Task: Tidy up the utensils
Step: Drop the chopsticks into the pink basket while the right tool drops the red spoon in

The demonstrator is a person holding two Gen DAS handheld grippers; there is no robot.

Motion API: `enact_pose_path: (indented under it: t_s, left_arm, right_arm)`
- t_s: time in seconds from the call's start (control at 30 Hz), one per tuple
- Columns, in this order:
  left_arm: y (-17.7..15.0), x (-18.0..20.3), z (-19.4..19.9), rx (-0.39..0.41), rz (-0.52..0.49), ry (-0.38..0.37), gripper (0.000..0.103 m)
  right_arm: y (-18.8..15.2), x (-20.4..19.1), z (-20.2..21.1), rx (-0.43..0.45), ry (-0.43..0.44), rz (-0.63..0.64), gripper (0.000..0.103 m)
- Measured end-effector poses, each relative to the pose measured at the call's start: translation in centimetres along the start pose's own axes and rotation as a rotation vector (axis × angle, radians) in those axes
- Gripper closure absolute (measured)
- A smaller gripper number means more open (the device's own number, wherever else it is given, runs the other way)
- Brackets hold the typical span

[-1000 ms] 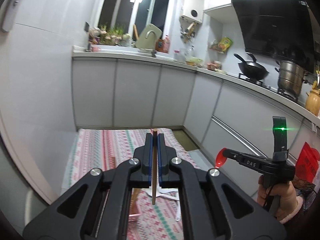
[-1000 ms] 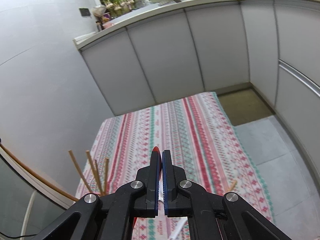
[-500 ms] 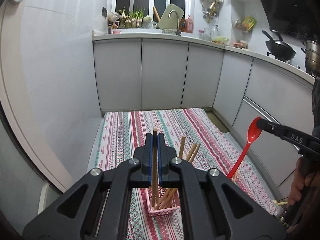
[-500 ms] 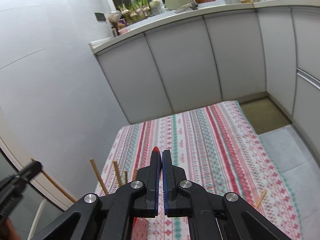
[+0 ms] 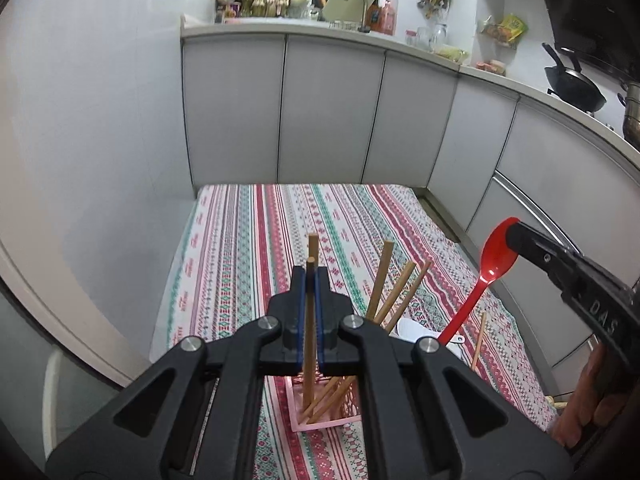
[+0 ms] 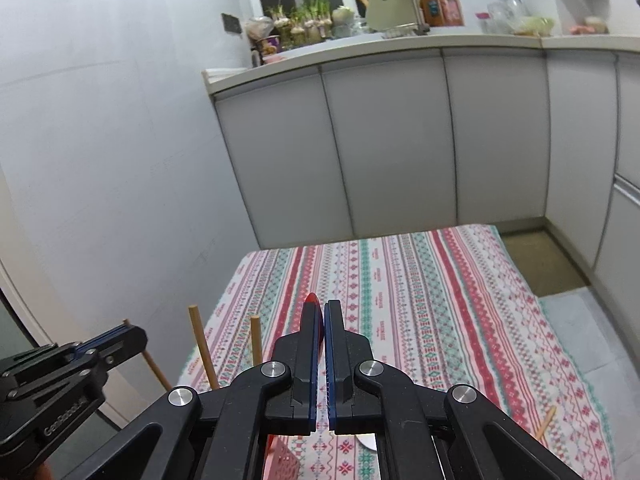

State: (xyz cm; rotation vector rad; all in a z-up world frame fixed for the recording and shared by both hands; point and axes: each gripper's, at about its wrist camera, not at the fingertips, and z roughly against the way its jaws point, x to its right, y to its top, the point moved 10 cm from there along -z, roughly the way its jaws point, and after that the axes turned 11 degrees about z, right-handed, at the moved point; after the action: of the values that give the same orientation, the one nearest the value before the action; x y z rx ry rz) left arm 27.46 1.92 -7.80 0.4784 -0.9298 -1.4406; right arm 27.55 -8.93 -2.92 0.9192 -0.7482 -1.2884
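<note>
Striped tablecloth (image 5: pixel 248 240) fills the left wrist view, where the left gripper (image 5: pixel 310 280), clamped on a wooden chopstick (image 5: pixel 309 340), hangs over the pink basket (image 5: pixel 298 420) ready for release, while the right wrist view shows the right gripper (image 6: pixel 322 312) pinching the red spoon (image 6: pixel 313 300), likely next.

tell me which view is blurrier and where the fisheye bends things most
Right wrist view: counter clutter at top right is smeared. Left wrist view: sharper, with the countertop bowing into a curve and dark vignette corners.

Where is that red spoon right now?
In the left wrist view the red spoon is at the right, its bowl clamped in the right gripper, handle slanting down beside the pink basket of chopsticks.
</note>
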Motion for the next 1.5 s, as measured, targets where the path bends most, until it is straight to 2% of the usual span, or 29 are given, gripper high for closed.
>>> enact_pose_path:
  t_s: [0.17,0.33,0.43,0.63,0.8,0.93,1.27,1.5]
  left_arm:
    - [-0.5,-0.5,-0.6,-0.043,0.05,-0.05,0.097]
    - [-0.3,-0.9,0.8,-0.042,0.103,-0.093,0.072]
    - [-0.3,-1.6,1.7,-0.049,0.14,-0.093,0.067]
    - [-0.9,-3.2,1.8,-0.072,0.181,-0.055,0.064]
    - [-1.7,-4.2,1.3,-0.1,0.184,-0.021,0.064]
    - [-2.3,-4.9,1.1,-0.121,0.175,0.007,0.054]
    - [-3.2,-5.7,0.7,-0.161,0.193,0.024,0.052]
    - [-3.5,-5.2,0.5,-0.175,0.178,0.023,0.05]
  right_arm:
    - [-0.7,0.0,-1.1,-0.02,0.006,-0.013,0.101]
    - [-1.2,-0.2,-1.8,-0.03,0.004,-0.009,0.101]
    - [-1.6,-0.6,-2.1,-0.033,0.003,0.002,0.101]
    - [-2.2,-2.2,-2.8,-0.024,-0.006,0.053,0.101]
    - [-3.6,-3.9,-3.7,-0.051,-0.006,0.113,0.1]
    - [-4.3,-4.5,-3.9,-0.064,0.007,0.131,0.099]
    - [-4.4,-4.1,-3.2,-0.083,0.079,0.064,0.097]
    - [-5.2,-4.0,-3.6,-0.137,0.147,0.01,0.093]
